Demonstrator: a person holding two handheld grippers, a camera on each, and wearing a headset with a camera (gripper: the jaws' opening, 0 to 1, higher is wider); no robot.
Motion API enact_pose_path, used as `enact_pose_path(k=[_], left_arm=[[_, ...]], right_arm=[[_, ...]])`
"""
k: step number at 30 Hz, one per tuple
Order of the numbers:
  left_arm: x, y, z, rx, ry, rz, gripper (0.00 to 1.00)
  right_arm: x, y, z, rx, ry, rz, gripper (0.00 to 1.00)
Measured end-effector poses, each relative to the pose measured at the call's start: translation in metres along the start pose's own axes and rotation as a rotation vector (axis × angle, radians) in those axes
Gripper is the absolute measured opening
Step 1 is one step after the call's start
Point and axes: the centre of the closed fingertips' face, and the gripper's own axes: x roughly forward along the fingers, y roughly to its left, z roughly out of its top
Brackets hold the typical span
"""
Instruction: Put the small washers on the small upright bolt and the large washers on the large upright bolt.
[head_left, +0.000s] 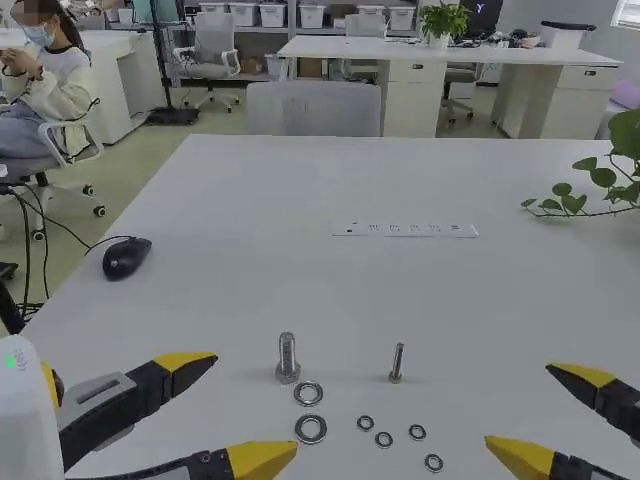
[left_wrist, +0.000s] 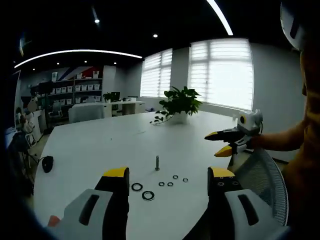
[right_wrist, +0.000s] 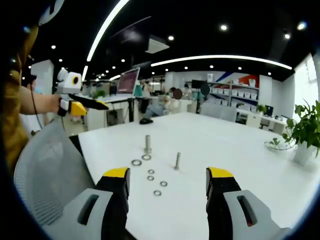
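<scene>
So: nothing is picked up yet. Both bolts stand upright near the front edge of the table, the large bolt to the left and the small bolt to the right, well apart. Each seems to rest on its wider end, shank pointing up, ready to take rings from above. Two large washers lie flat just in front of the large bolt, one near its base. Four small washers are scattered flat in front of the gap between the bolts, nearer the small one. None is threaded on.

Low at front left, the left gripper has its jaws spread wide with nothing between them. At front right the right gripper mirrors it, also wide apart and empty. They flank the washer cluster (a ready stance, I judge, each tool facing the pile from its own side).

Room: the table is bare behind the bolts as far as a socket strip. A mouse sits far left and plant sprigs at the right edge, both well clear. The washers lie flat and close to the front edge, so a pinch likely means working a jaw tip under a rim without nudging one off or toppling a bolt.
</scene>
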Motion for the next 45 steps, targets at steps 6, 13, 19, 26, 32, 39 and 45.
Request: enact_pose_path(k=[6,13,19,26,32,39,45], left_arm=[[0.0010,-0.0019,0.0006,0.002,0.000,-0.001,0.62],[0.0012,-0.0037,0.0007,0.000,0.000,-0.005,0.62],[0.0007,-0.0038,0.0010,0.000,0.000,-0.006,0.62],[0.0008,-0.0032,0.0020,0.002,-0.001,-0.006,0.62],[0.0003,-0.0042,0.0012,0.000,0.001,-0.008,0.62],[-0.0006,-0.0053,0.0014,0.002,0.000,-0.009,0.62],[-0.0009,-0.0074,0.0012,0.008,0.004,-0.012,0.62]], right_arm=[[-0.0001,0.0017,-0.0004,0.001,0.004,0.005,0.63],[-0.0004,0.0035,-0.0034,0.000,0.010,0.011,0.62],[-0.0001,0.0043,-0.0029,0.000,0.010,0.012,0.62],[0.0017,0.0044,-0.0026,-0.003,0.010,0.016,0.62],[0.0015,0.0062,-0.0041,-0.001,0.014,0.019,0.62],[0.0004,0.0091,-0.0037,-0.007,0.018,0.024,0.63],[-0.0007,0.0093,-0.0030,-0.010,0.018,0.023,0.62]])
